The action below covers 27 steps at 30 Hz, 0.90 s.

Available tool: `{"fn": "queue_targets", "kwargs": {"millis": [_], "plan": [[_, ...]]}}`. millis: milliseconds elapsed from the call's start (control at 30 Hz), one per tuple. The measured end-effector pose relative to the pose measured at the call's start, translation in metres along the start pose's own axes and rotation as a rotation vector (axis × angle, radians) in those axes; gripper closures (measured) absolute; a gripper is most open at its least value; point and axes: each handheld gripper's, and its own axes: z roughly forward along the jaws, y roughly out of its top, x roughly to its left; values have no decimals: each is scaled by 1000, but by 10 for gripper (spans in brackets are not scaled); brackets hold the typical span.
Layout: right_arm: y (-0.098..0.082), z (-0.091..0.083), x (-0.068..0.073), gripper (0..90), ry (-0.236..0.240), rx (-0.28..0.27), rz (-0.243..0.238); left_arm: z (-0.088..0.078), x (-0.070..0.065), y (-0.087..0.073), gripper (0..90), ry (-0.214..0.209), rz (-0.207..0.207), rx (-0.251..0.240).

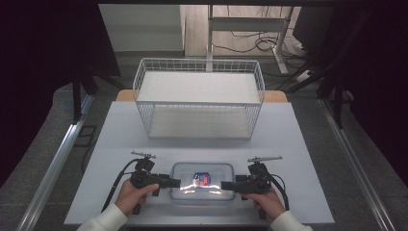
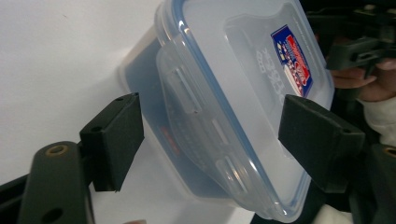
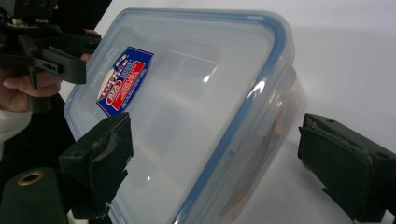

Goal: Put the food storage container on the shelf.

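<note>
You bracket the lidded container (image 1: 202, 182) with both grippers (image 1: 173, 182) (image 1: 225, 185), fingers (image 2: 114, 140) open astride its end latches (likely to unclip).

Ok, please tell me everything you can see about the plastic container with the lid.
The plastic container is a clear rectangular box with rounded corners, lying flat on the white table near the front edge. Its clear lid is on, with a blue seal along the rim, snap flaps on the short ends and a red and blue label on top. The left gripper and right gripper are open, fingers either side of each short end.
</note>
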Motion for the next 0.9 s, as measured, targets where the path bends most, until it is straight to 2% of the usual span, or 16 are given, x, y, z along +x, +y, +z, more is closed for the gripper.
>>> {"fn": "queue_targets", "kwargs": {"millis": [100, 167, 200, 300, 400, 567, 767, 900], "plan": [[0, 3, -2, 131, 23, 15, 32, 2, -2, -1, 268, -32, -4, 7], [0, 3, -2, 209, 41, 17, 34, 2, -3, -1, 283, -25, -6, 7], [-1, 2, -1, 217, 41, 20, 32, 1, -3, -1, 293, -24, -11, 5], [0, -5, -3, 334, 46, 13, 44, -2, -3, 0, 353, -27, -24, 2], [-1, -8, -7, 381, 72, 9, 69, -4, -4, -1, 380, -30, -28, -2], [-3, -14, -5, 441, 81, -7, 82, -10, -6, -4, 450, -39, -39, -18], [-5, -20, -2, 486, 84, -22, 129, -13, -13, -6, 473, -21, -19, -21], [-5, -22, 0, 496, 74, -35, 128, -14, -16, -5, 489, -18, -14, -28]]}}
